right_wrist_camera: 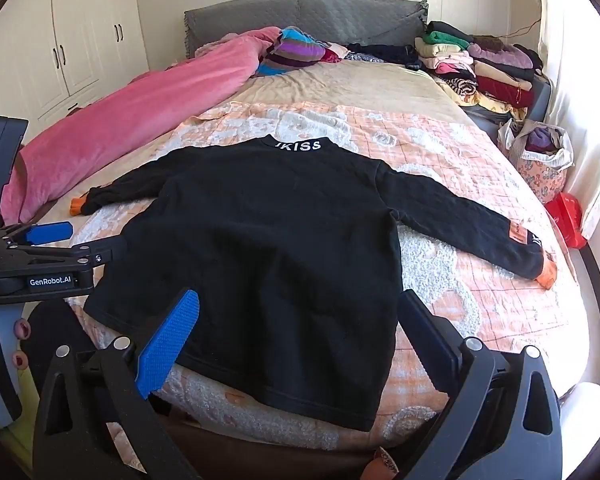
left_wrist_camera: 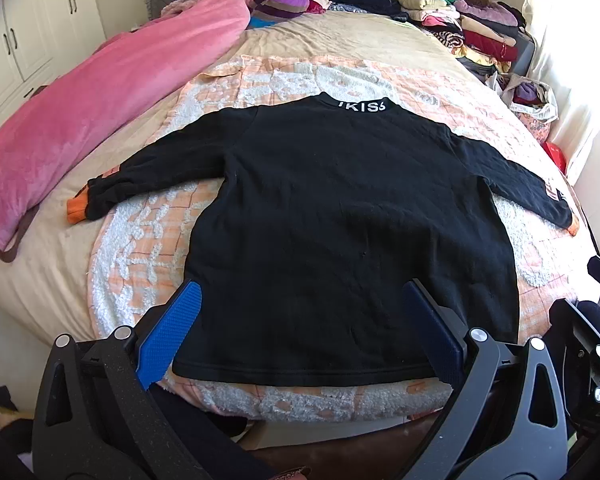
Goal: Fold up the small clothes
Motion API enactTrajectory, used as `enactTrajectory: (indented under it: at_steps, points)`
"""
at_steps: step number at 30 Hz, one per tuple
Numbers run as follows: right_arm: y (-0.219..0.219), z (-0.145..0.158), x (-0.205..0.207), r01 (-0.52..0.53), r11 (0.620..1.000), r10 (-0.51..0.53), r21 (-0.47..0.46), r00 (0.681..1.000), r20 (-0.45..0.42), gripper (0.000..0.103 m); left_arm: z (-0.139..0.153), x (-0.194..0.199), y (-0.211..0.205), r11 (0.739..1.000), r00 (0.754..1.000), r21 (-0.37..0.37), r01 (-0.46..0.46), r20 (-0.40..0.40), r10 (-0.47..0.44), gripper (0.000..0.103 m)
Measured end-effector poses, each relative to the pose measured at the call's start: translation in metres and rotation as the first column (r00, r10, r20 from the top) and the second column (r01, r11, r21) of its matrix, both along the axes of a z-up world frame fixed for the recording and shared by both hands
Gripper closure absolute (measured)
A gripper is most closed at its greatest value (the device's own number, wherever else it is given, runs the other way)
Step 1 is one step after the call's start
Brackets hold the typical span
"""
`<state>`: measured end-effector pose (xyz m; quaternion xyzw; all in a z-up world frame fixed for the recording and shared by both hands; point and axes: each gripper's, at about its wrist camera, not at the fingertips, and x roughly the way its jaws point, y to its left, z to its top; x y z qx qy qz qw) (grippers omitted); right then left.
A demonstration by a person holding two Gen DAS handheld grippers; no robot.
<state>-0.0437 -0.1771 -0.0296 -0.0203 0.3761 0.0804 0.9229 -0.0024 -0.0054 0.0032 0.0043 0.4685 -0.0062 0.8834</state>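
Observation:
A small black sweatshirt (left_wrist_camera: 340, 216) with a white-lettered collar and orange cuffs lies flat, back up, sleeves spread, on a peach-and-white blanket (left_wrist_camera: 148, 240). It also shows in the right wrist view (right_wrist_camera: 276, 232). My left gripper (left_wrist_camera: 304, 292) is open and empty, its blue-padded fingers (left_wrist_camera: 172, 328) above the hem near the foot of the bed. My right gripper (right_wrist_camera: 300, 304) is open and empty over the hem's right part. The left gripper (right_wrist_camera: 76, 240) shows at the left of the right wrist view, beside the hem's left corner.
A pink quilt (left_wrist_camera: 100, 108) lies along the bed's left side. Folded clothes are stacked (left_wrist_camera: 472, 24) at the far right by the grey headboard (right_wrist_camera: 300, 16). A floral bag (right_wrist_camera: 540, 160) and a red bag (right_wrist_camera: 568, 216) sit at the right edge. White wardrobes (right_wrist_camera: 76, 40) stand on the left.

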Motion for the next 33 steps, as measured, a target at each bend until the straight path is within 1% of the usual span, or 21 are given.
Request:
enactTrajectory:
  at_steps: [33]
  points:
    - [-0.0041,0.0025,0.0005,0.005,1.0,-0.005,0.003,1.0,0.001,0.004,0.0029,0.0022,0.0021,1.0,1.0,-0.002,0.0,0.005,0.0,0.009]
